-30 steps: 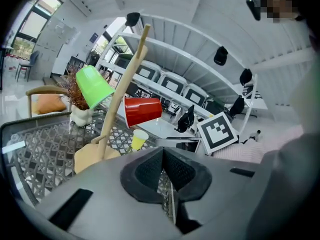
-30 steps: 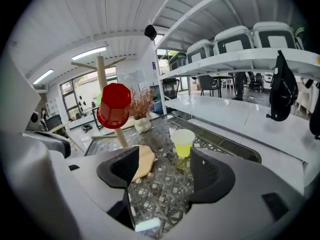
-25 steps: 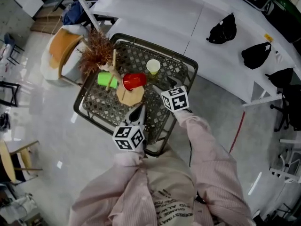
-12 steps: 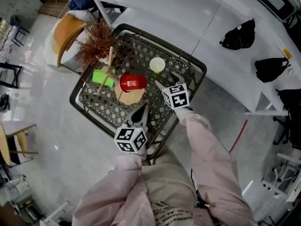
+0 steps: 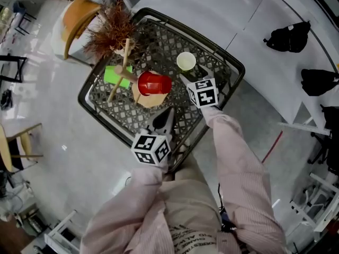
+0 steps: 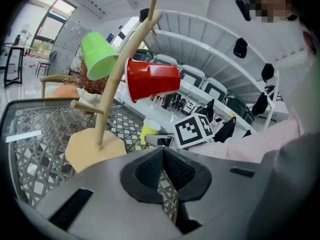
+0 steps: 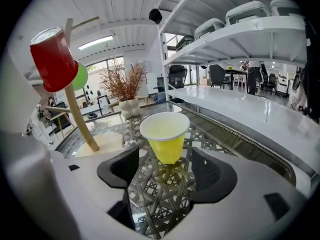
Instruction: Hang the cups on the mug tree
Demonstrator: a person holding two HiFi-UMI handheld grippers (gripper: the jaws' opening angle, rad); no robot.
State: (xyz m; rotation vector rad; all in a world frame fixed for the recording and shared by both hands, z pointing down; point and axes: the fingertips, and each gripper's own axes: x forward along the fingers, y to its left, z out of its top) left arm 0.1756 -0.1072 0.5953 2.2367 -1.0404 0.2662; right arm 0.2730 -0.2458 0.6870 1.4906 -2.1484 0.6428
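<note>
A wooden mug tree (image 5: 125, 70) stands on the metal lattice table (image 5: 159, 41), with a red cup (image 5: 154, 83) and a green cup (image 5: 117, 74) hung on its pegs. A yellow cup (image 5: 186, 61) stands upright on the table to the right. My right gripper (image 7: 165, 171) is open just short of the yellow cup (image 7: 165, 135), the cup lined up with the gap. My left gripper (image 6: 162, 171) is shut and empty, low in front of the tree's base (image 6: 95, 148). The red cup (image 6: 151, 79) and green cup (image 6: 98, 53) hang above it.
A dried plant in a pot (image 5: 110, 26) stands at the table's far left corner. An orange chair (image 5: 79, 15) sits beyond it. A white counter (image 5: 249, 15) with black bags (image 5: 288, 36) runs to the right of the table.
The right gripper has moved closer to the yellow cup. The head view has shifted, so the table sits higher and further right in the frame. The left gripper stays shut near the table's front.
</note>
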